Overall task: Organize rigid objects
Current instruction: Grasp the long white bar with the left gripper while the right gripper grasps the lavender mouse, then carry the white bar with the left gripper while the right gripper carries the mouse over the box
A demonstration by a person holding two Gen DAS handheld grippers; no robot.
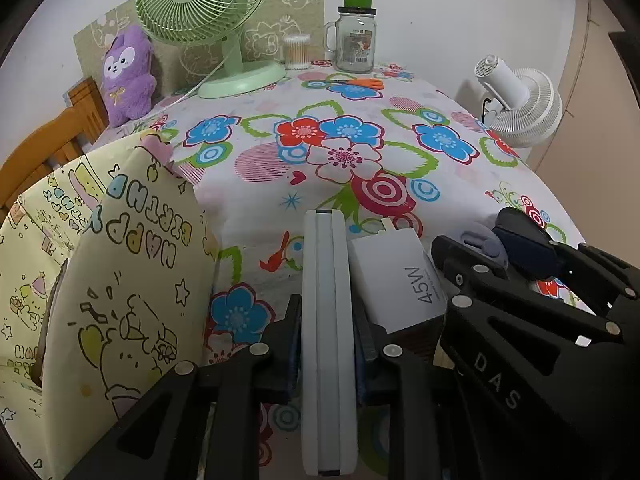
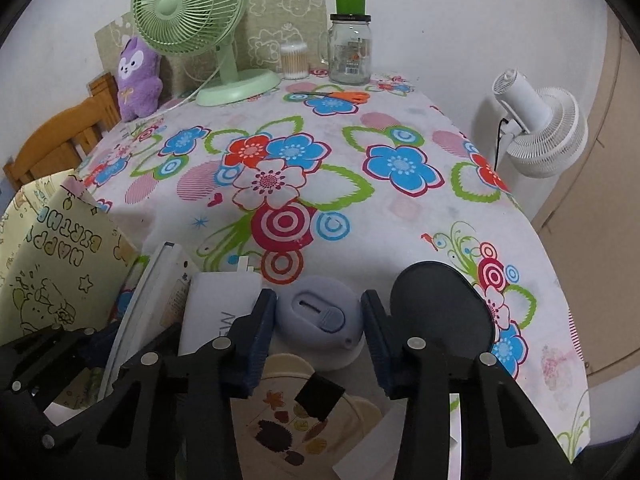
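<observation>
Left gripper: pinching the slim white power bank on its two broad faces, thin edge up, long axis running away from the camera.
Right gripper: closed on the lavender mouse-like gadget, which lies belly up, with pads against both flanks.
Step in hand: securing both grasps before a lift, as judged.
Doing it well: keep the pinch square on the power bank's flat faces; lift straight up, slowly; hold the rounded gadget level so it cannot squirt out.
White 45W charger: just right of the power bank, touching or nearly so; best left undisturbed.
Dark oval piece: just right of the right gripper.
Yellow birthday gift bag: near left, standing open, likely destination.
Table: floral cloth, bare across the middle.
</observation>
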